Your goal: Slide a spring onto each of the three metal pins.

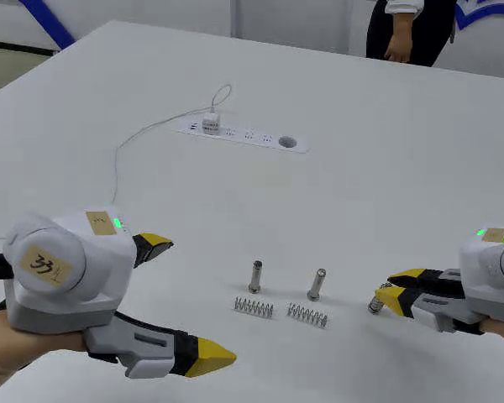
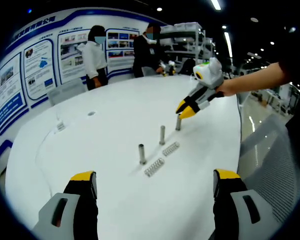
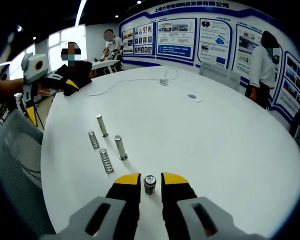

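Note:
Two bare metal pins (image 1: 255,275) (image 1: 317,284) stand upright on the white table (image 1: 361,168). In front of each lies a loose spring (image 1: 253,307) (image 1: 307,316). A third pin (image 3: 149,184) to the right carries a spring coiled around it. My right gripper (image 3: 150,179) has its yellow-tipped jaws drawn close on either side of that spring; in the head view this right gripper (image 1: 396,288) reaches in from the right. My left gripper (image 1: 185,300) hovers at the near left, jaws wide apart and holding nothing, well short of the pins.
A white power strip (image 1: 239,134) with a plug and a trailing cable lies farther back on the table. A person (image 1: 403,29) stands at the far edge. Mesh chairs (image 2: 275,165) stand by the table's near rim.

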A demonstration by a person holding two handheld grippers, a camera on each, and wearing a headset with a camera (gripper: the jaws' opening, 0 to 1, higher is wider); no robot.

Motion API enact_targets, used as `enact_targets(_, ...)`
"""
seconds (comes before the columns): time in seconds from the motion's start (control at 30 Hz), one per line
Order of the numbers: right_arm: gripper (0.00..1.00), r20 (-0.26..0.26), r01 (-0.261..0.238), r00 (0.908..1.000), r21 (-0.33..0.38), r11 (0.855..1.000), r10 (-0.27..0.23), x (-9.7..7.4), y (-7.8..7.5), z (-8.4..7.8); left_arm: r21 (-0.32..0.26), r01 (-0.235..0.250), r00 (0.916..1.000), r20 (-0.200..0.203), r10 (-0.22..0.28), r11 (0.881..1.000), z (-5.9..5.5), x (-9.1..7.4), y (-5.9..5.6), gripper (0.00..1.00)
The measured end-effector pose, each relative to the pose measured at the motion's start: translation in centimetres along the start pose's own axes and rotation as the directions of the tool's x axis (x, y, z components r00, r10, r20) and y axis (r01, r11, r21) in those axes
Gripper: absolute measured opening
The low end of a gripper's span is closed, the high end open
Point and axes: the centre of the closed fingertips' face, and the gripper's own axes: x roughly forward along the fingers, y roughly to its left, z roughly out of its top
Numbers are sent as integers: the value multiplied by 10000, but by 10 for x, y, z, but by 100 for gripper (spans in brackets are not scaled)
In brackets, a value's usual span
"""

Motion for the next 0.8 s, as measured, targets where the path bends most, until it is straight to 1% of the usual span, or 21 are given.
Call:
enact_targets(0.1, 16, 385, 48, 9992, -95, 9999, -44, -6, 2, 16, 53, -27, 10000, 17, 27, 10000, 2, -2, 2, 99)
enact_targets(0.17, 16, 543, -17, 9985, -176, 9998, 27, -7, 6, 23, 44, -46, 10000, 23, 46, 10000, 3, -2, 3, 99)
enact_targets(0.27, 16, 876, -262, 9957, -559, 9981, 310, -8, 19, 36, -156, -103, 9995, 283, 107, 9998, 10, -3, 4, 98)
enact_targets(0.33, 16, 910, -480, 9943, -771, 9959, 550, -8, 27, 40, -168, -101, 9994, 340, 106, 9998, 12, -2, 3, 98)
enact_targets(0.37, 16, 876, -595, 9939, -873, 9944, 672, -6, 33, 40, -137, -90, 9994, 327, 95, 9999, 12, -2, 2, 98)
enact_targets(0.4, 16, 844, -596, 9941, -1041, 9928, 685, -4, 36, 39, -104, -69, 9995, 307, 72, 9999, 12, -1, 1, 98)
enact_targets(0.5, 16, 451, -913, 9942, -1294, 9874, 978, 6, 48, 29, 47, -4, 9997, 256, 3, 10000, 14, 0, -1, 99)
enact_targets(0.67, 16, 82, -1245, 9919, -1324, 9834, 1267, 20, 62, 16, 30, -82, 9994, 351, 81, 10000, 18, 0, 1, 99)
enact_targets(0.8, 17, -310, -1575, 9875, -1482, 9763, 1546, 27, 71, 5, 55, -62, 9995, 303, 61, 10000, 18, 0, 3, 98)
